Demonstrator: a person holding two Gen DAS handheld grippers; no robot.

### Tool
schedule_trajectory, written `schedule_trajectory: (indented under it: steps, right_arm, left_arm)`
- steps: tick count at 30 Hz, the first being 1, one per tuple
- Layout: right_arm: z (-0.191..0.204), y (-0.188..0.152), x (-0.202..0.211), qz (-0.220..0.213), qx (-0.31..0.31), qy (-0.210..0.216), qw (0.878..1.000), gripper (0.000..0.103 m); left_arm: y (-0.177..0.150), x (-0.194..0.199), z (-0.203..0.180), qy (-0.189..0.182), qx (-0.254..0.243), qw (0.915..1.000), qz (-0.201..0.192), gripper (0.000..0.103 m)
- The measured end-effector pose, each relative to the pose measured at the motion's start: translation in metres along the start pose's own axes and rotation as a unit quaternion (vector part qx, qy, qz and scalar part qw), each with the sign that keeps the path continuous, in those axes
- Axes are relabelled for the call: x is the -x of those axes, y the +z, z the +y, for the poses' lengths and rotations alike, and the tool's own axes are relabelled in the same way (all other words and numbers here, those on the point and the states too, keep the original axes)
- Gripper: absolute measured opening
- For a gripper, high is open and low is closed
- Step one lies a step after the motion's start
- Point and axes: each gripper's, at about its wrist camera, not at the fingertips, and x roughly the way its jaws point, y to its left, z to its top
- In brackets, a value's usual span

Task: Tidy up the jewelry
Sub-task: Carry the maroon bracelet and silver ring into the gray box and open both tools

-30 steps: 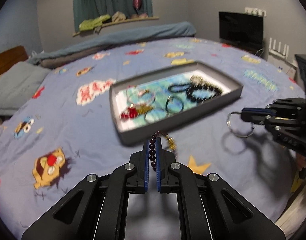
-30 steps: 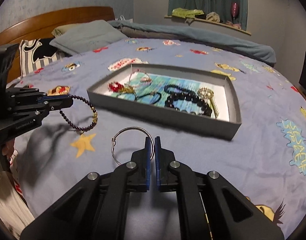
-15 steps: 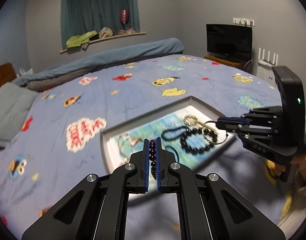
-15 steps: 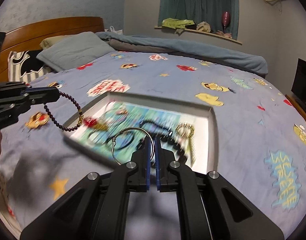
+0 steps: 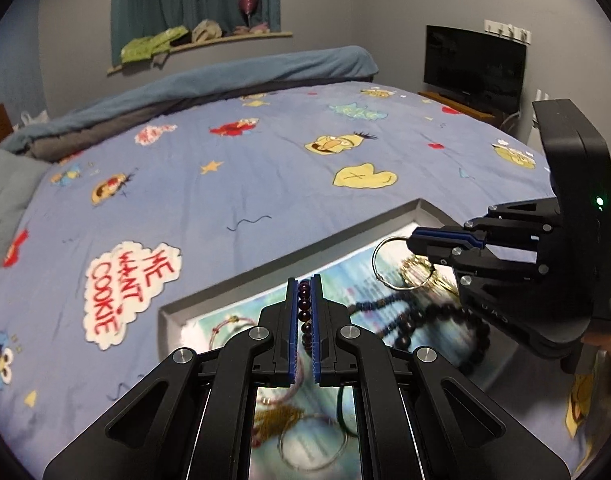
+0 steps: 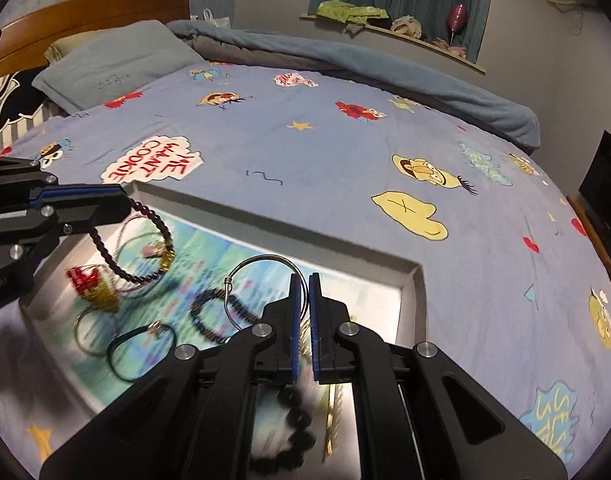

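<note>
I see a blue cartoon bedspread (image 6: pixel 345 152) carrying the grey tray (image 6: pixel 265 220), where blurred bracelets lie. Only my right view shows the pillow (image 6: pixel 117 60); only my left shows the television (image 5: pixel 475 64). My left tool (image 5: pixel 304 304) clamps the bead bracelet (image 6: pixel 133 248), my right tool (image 6: pixel 304 300) the wire ring (image 6: pixel 261 280), both above the tray.

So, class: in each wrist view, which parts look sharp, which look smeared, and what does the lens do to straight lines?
Left wrist view: the left gripper and the bedspread are sharp, the tray is smeared. Right wrist view: the right gripper is crisp, the tray's contents streak. Both views bow the bed's edges, and their corners are black.
</note>
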Motion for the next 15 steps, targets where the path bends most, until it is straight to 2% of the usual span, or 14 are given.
schedule_trajectory:
  steps: [5,7,15]
  right_arm:
    - [-0.007,0.01,-0.024,0.037,-0.004,0.007,0.999,0.004]
    - [-0.008,0.012,-0.035,0.062,-0.005,0.008,0.998,0.004]
    - [-0.01,0.014,-0.048,0.078,-0.011,-0.002,0.997,0.004]
  left_arm:
    - [0.007,-0.035,0.011,-0.006,0.037,0.9986,0.038,0.006]
    - [0.007,-0.047,0.008,0.015,0.023,0.998,0.056,0.006]
    - [0.004,-0.064,0.01,0.036,0.016,0.9957,0.084,0.006]
